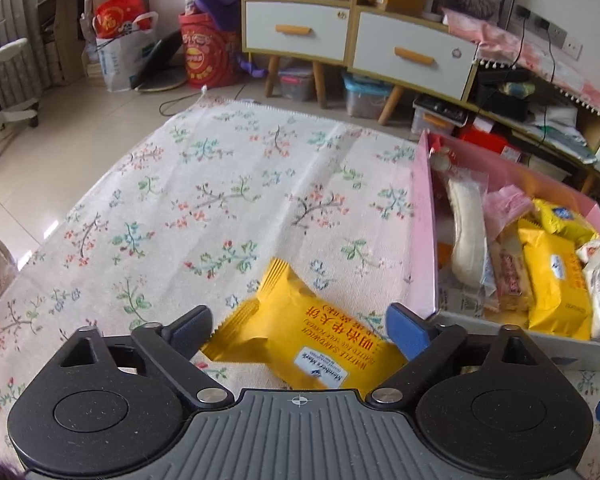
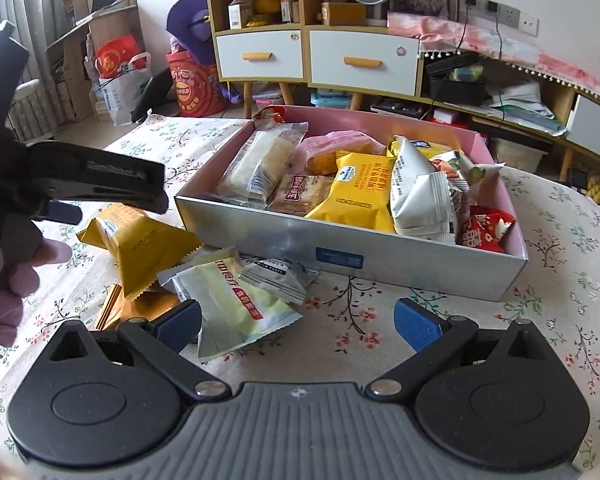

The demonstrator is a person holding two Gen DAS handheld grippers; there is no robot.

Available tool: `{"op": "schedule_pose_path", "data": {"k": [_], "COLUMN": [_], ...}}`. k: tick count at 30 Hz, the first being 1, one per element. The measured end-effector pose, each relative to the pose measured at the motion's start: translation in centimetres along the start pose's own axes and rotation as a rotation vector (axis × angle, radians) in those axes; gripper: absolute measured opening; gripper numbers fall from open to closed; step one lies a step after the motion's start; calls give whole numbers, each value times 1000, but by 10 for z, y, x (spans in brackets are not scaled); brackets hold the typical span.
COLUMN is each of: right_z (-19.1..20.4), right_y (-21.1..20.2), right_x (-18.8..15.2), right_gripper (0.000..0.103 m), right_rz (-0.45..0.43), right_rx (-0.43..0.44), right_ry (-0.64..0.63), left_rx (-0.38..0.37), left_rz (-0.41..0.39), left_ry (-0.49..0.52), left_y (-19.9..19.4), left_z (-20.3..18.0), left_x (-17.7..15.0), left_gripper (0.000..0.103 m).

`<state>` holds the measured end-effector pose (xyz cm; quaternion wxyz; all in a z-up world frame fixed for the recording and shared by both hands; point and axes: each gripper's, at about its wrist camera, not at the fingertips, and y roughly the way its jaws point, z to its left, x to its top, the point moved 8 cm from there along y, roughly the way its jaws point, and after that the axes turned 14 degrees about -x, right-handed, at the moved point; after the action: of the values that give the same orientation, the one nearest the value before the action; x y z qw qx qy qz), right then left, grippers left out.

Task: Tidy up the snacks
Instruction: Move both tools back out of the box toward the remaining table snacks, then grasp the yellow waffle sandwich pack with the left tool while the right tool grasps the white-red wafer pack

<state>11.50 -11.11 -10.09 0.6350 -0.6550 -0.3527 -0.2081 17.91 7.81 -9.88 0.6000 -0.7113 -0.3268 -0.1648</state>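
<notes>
A yellow waffle-sandwich packet (image 1: 300,332) lies on the flowered cloth between the open fingers of my left gripper (image 1: 298,330); the pads stand beside it without squeezing. It also shows in the right wrist view (image 2: 140,240), under the left gripper's body (image 2: 100,186). The pink-lined box (image 2: 352,256) holds several snack packets; it shows in the left wrist view (image 1: 424,216) at the right. My right gripper (image 2: 298,326) is open and empty, above a pale green packet (image 2: 236,304) and a grey packet (image 2: 280,276) in front of the box.
An orange-brown packet (image 2: 140,308) lies under the yellow one. The flowered cloth (image 1: 220,200) covers the table. Cabinets with white drawers (image 2: 312,56), bags and a low shelf stand on the floor behind.
</notes>
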Motion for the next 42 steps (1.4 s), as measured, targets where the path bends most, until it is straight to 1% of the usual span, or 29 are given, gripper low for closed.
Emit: {"op": "schedule_pose_path", "data": {"k": [1,3,5,7,8,9,10,13,15,17,19,21,22,23,24,25,26,27,28,31,33,35,36,38,40,42], "right_z": [0,0,0,0,0,1,1,4,9,14,20,24,26,28,29,31,32,34,35,44,49,52,52,50,47,47], "right_y": [1,4,4,4,4,4,4,5,5,4,3,5,6,7,8,8,8,7,5,-4,-9,-12,-11,-7,-2,4], "right_x": [0,0,0,0,0,0,0,-1,-4,-6,-7,-5,-4,-4,-3,-2,-2,-1,-2,-5,-7,-6,-5,-3,0,2], "right_gripper": [102,102,102,102,102,102,102,101,100,99,97,96,94,92,88,83,82,80,79,77,74,74,75,78,80,80], "right_rz": [2,7,8,11,13,17,22,42,60,70,68,68,69,71,73,77,81,84,87,110,111,101,96,89,85,88], "right_rx": [-1,-3,-1,3,6,12,19,43,63,84,98,102,108,114,119,124,134,145,164,258,280,269,258,229,205,184], "right_ry": [1,-2,-2,1,5,8,11,6,-3,-14,-27,-29,-29,-29,-29,-28,-25,-22,-22,-27,-47,-68,-73,-67,-46,-29], "left_rx": [4,-2,-14,-44,-59,-67,-66,-89,-81,-62,-72,-77,-84,-93,-97,-95,-91,-89,-90,-121,-139,-155,-165,-181,-179,-174], "left_rz": [4,17,32,38,43,49,55,66,62,57,61,58,59,61,62,60,59,60,65,97,129,157,167,189,187,184], "left_ry": [3,16,29,35,39,44,52,57,77,121,158,160,155,150,144,136,128,120,110,65,37,19,15,5,11,40], "left_y": [1,0,-2,-6,-9,-11,-13,-19,-23,-26,-26,-29,-30,-32,-34,-36,-37,-39,-39,-38,-33,-29,-28,-25,-24,-25], "left_z": [0,0,4,9,11,14,18,31,38,43,44,47,47,48,49,50,51,52,53,54,53,50,48,44,43,41], "left_x": [-1,-2,-5,-6,-6,-6,-6,-6,-4,-3,-4,-4,-4,-5,-5,-5,-5,-5,-6,-11,-18,-24,-26,-31,-33,-34], "left_gripper": [88,77,71,67,62,53,49,44,41,40,41,44,45,52,63,69,77,81,82,82,82,81,79,78,74,63]}}
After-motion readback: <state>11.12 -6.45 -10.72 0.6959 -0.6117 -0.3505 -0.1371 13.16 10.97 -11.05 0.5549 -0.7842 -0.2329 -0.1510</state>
